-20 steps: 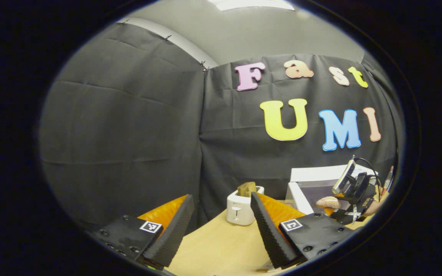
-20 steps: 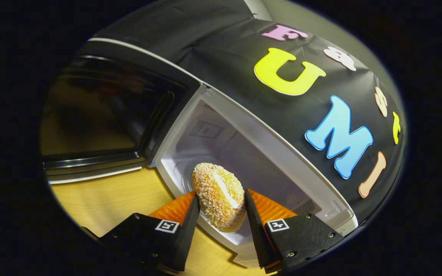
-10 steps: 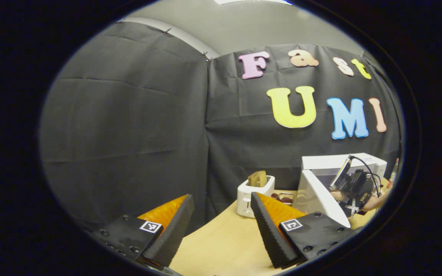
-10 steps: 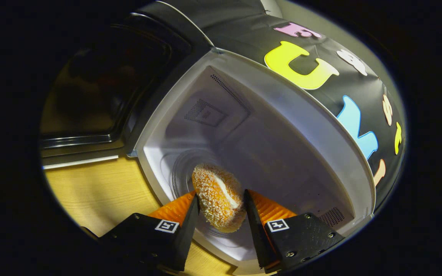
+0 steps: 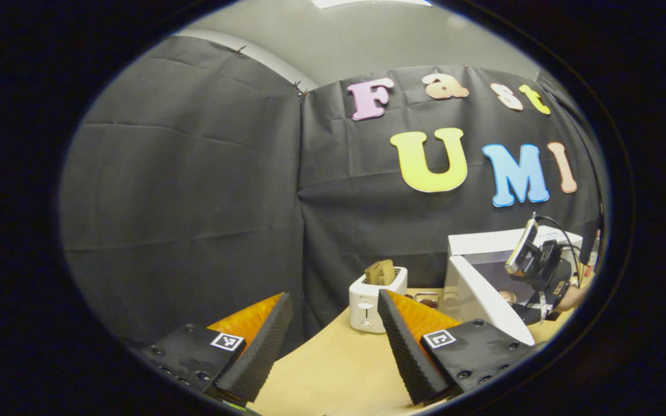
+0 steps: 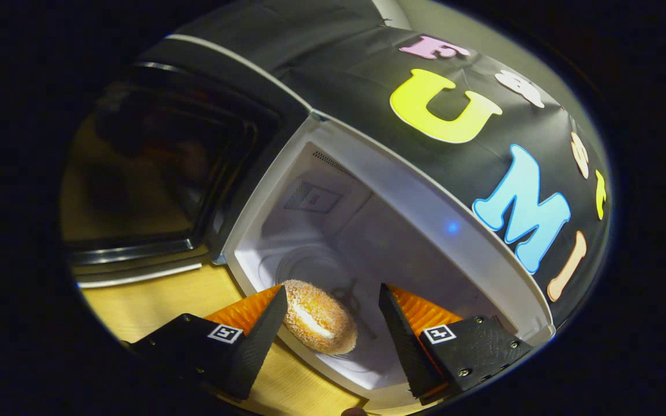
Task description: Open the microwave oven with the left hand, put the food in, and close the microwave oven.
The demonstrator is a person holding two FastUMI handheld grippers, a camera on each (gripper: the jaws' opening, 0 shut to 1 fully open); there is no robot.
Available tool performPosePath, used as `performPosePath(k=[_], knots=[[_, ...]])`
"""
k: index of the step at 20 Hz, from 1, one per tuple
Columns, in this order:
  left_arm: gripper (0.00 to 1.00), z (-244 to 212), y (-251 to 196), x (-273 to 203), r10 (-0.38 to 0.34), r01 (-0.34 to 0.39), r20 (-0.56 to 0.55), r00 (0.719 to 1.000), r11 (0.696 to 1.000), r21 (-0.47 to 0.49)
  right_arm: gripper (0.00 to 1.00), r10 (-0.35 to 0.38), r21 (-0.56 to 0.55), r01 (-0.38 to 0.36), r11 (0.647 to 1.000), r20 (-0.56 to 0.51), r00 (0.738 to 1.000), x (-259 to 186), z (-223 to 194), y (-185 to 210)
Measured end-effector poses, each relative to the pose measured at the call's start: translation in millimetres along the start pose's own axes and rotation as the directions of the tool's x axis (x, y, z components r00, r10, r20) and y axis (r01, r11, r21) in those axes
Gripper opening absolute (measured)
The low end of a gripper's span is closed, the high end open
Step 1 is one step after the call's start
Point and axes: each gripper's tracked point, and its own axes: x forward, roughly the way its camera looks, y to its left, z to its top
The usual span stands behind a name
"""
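The white microwave (image 6: 425, 202) stands with its dark glass door (image 6: 154, 173) swung open to the left. A crumb-coated round bun (image 6: 318, 323) lies on the cavity floor near the front edge. My right gripper (image 6: 331, 292) is open at the mouth of the cavity, its fingers on either side of the bun; the bun rests close to the left finger. In the left gripper view the microwave (image 5: 506, 242) and its open door (image 5: 483, 300) sit far right, with the right gripper (image 5: 535, 266) and a hand (image 5: 570, 297) at the opening. My left gripper (image 5: 333, 296) hangs open and empty above the table.
A white toaster (image 5: 370, 297) with a slice of bread in it stands at the back of the wooden table (image 5: 339, 370), left of the microwave. A small tray (image 5: 425, 299) with reddish items lies between them. Black cloth walls close off the back and left.
My right gripper has opened and let go of the bun, which dropped onto the microwave floor. It has also drawn back a little. The left gripper stays open, nearly still.
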Motion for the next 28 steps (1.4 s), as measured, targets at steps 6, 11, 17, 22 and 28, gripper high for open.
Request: performPosePath(k=[6, 11, 17, 22, 28], knots=[[0.96, -34.4, -20.6, 1.5, -0.055, 0.055, -0.042, 0.998, 0.998, -0.005, 0.98, -0.049, 0.141, 0.04, 0.989, 0.06, 0.997, -67.7, 31.9, -25.7], [0.96, -78.7, -22.2, -3.2, -0.071, 0.073, -0.112, 0.991, 0.997, 0.011, 0.97, -0.127, 0.225, 0.096, 0.97, 0.126, 0.984, -124.3, 54.3, -68.2], [0.92, -128.3, -35.6, -13.7, -0.086, 0.085, -0.207, 0.975, 0.996, -0.015, 0.97, -0.209, 0.291, 0.169, 0.942, 0.115, 0.971, -172.6, 44.8, -110.0], [0.46, -146.9, -67.3, -26.5, -0.155, 0.155, -0.268, 0.951, 0.988, -0.02, 0.97, -0.245, 0.309, 0.205, 0.929, 0.093, 0.965, -198.3, 30.5, -127.8], [0.07, -148.0, -98.2, -38.3, -0.207, 0.201, -0.273, 0.94, 0.978, -0.051, 0.97, -0.268, 0.295, 0.23, 0.927, 0.095, 0.959, -220.2, 23.4, -136.9]])
